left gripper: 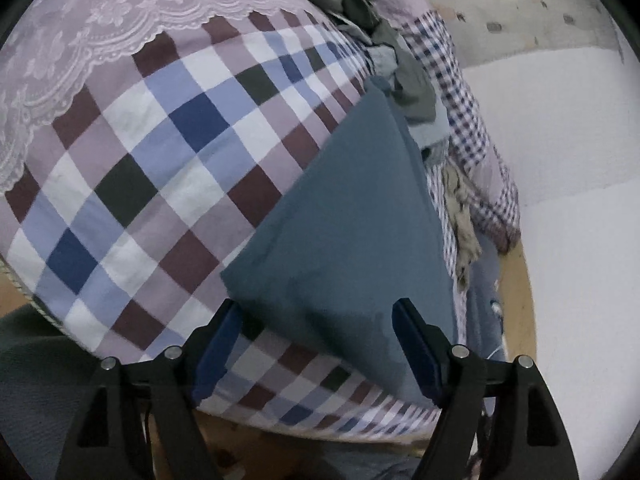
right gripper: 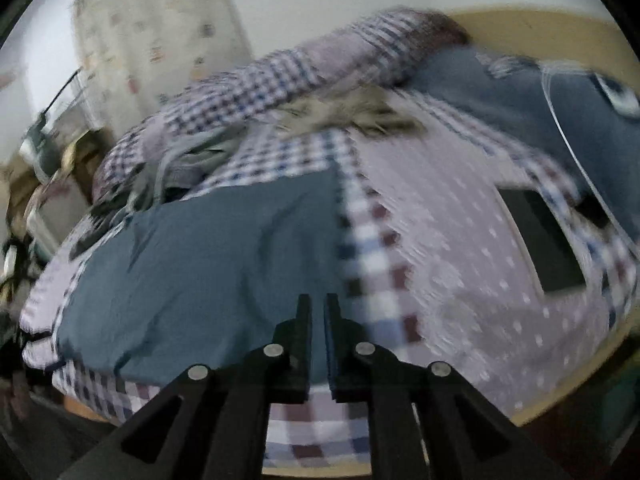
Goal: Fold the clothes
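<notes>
The left tool gapes wide over the folded blue cloth ahead on the checked bedspread, while the right tool is nearly closed, gripping nothing.

Premises are presenting as a home bedroom: a checked bedspread with lace trim is covering the bed, unfolded garments are lying piled along its far edge, against patterned wallpaper.
</notes>
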`<action>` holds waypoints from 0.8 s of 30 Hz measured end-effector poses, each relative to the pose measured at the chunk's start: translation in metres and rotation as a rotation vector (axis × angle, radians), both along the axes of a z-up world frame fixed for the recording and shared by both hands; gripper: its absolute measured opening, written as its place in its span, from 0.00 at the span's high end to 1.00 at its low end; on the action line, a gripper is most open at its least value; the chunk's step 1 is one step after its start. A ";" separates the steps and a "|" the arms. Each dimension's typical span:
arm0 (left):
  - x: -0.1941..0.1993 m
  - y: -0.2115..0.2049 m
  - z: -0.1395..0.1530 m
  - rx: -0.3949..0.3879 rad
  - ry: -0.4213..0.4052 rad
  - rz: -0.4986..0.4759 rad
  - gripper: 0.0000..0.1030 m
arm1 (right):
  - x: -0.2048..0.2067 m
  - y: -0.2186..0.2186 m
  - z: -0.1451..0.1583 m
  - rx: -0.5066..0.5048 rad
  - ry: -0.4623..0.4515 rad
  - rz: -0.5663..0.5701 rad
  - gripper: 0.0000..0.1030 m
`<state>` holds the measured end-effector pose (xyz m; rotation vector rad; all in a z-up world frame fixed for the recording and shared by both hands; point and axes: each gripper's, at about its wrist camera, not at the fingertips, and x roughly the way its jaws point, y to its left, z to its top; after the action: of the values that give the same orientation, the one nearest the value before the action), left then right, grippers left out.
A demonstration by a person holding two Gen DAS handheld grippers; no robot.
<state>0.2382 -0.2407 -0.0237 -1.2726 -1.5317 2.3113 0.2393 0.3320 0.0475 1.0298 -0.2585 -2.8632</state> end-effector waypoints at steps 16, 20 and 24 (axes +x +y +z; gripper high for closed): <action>-0.004 -0.010 0.006 0.158 0.164 -0.001 0.88 | 0.037 -0.309 -0.037 0.533 0.274 0.737 0.49; -0.008 -0.011 0.006 0.210 0.206 -0.029 0.90 | 0.040 -0.353 -0.061 0.622 0.329 0.827 0.37; -0.008 -0.013 0.007 0.251 0.239 -0.038 0.91 | 0.041 -0.383 -0.086 0.710 0.384 0.865 0.32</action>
<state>0.2306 -0.2534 -0.0166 -0.9206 -1.6333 2.0775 0.2800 -0.0507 -0.0387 0.4188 1.0210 -2.2299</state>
